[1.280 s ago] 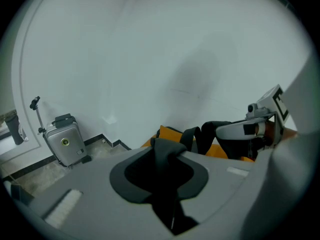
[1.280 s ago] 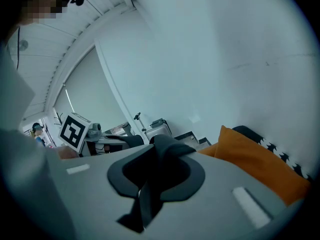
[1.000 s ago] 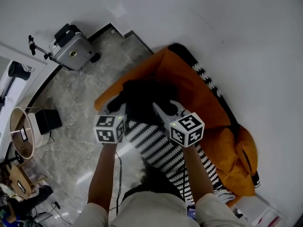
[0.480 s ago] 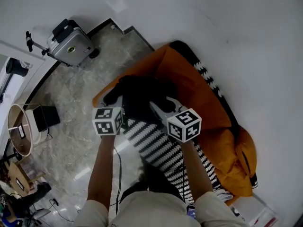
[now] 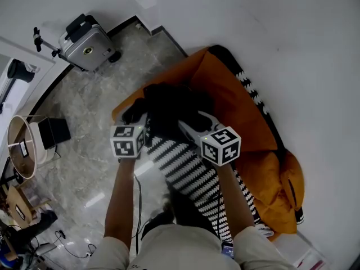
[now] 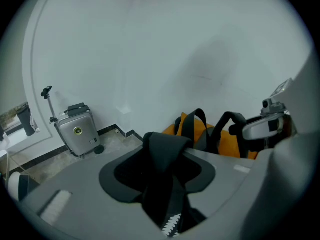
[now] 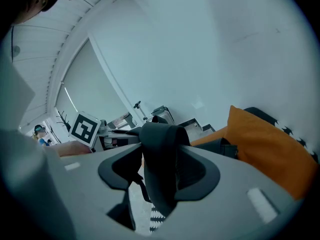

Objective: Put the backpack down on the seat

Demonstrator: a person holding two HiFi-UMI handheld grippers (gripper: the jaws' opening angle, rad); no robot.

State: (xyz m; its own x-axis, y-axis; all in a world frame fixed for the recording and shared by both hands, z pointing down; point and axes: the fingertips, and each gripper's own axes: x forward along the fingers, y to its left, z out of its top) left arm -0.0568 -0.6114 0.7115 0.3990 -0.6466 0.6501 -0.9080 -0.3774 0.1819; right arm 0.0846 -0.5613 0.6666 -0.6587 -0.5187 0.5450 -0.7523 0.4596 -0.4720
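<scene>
Round bin (image 5: 16, 161) far left - a small white item inside, rest unclear. Grey suitcase (image 5: 84, 43) closed, standing on the floor (image 5: 84, 106) by the wall, well apart from the work. Black backpack (image 5: 171, 108) sits on the orange seat (image 5: 236, 117), touching the striped throw (image 5: 188, 173). Left hand-held gripper (image 5: 144, 129) and right hand-held gripper (image 5: 197, 126) flank its near side - both sets of jaws opening, each with a black strap (image 6: 165, 154) hanging between them, pads not pressing on it.
</scene>
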